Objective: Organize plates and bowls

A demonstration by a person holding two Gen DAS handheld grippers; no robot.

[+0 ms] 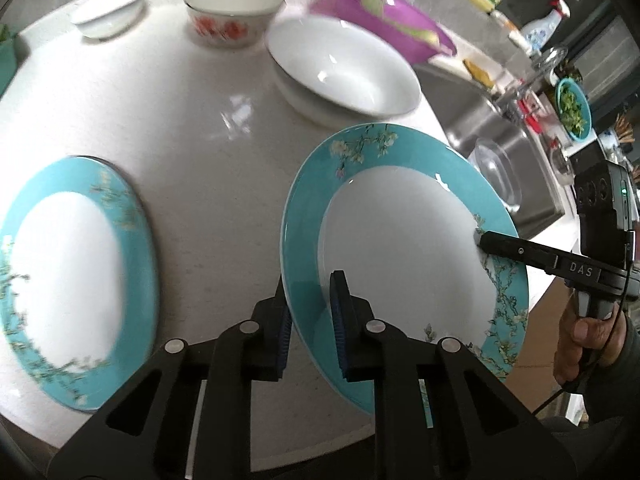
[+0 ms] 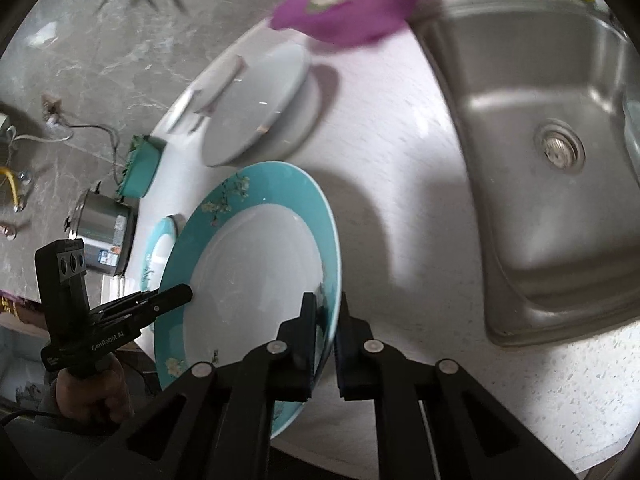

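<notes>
Left wrist — teal plate clamped

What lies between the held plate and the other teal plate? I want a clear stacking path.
In the left wrist view, only bare white countertop separates the held teal plate from the second teal plate.

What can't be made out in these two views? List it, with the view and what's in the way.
- Second teal plate, right wrist view: mostly hidden behind the held plate.
- Purple bowl, left wrist view: motion blur smears its contents.
- Floral bowl and small white bowl: in the right wrist view only blurred streaks.
- Sink, left wrist view: its basin is partly hidden by the held plate.
</notes>
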